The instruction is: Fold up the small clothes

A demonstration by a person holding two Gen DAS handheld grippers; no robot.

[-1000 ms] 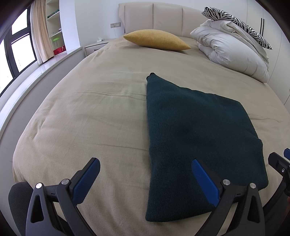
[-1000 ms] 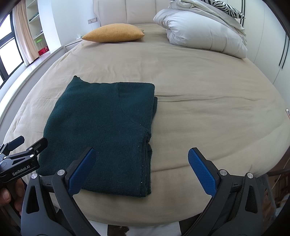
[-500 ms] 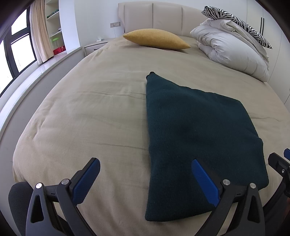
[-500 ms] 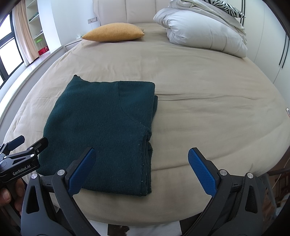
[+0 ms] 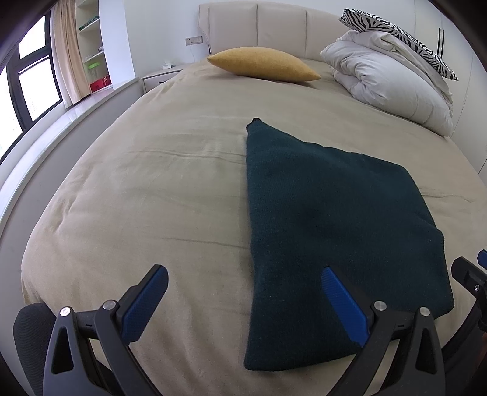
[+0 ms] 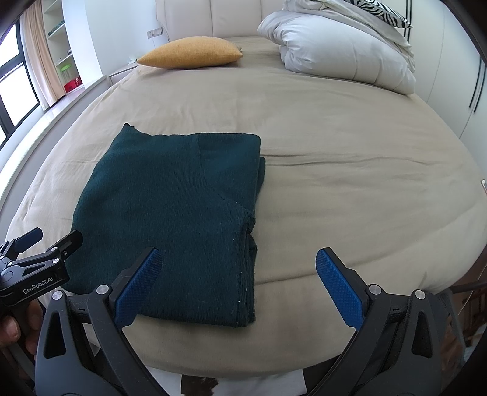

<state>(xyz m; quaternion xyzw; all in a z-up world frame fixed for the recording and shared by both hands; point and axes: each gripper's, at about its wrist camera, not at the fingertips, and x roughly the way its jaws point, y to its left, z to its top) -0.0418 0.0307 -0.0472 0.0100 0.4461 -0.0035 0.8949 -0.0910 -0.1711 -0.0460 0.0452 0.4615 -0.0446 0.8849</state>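
A dark green knit garment (image 5: pixel 328 225) (image 6: pixel 173 207) lies folded into a rectangle on the beige bed (image 5: pixel 152 189) (image 6: pixel 350 189), near its front edge. Its stacked layers show along the right side in the right wrist view. My left gripper (image 5: pixel 245 300) hovers open over the garment's near left edge, holding nothing. My right gripper (image 6: pixel 237 281) is open above the garment's near right corner, also holding nothing. Each gripper shows at the edge of the other's view: the right one (image 5: pixel 470 275) and the left one (image 6: pixel 39 246).
A mustard pillow (image 5: pixel 263 64) (image 6: pixel 190 51) and a bundled white duvet (image 5: pixel 386 82) (image 6: pixel 338 54) with a zebra-print pillow (image 5: pixel 398 29) lie by the headboard. A nightstand (image 5: pixel 161 76), shelves and a window stand to the left. A black chair (image 5: pixel 30 329) sits at the bed's near left.
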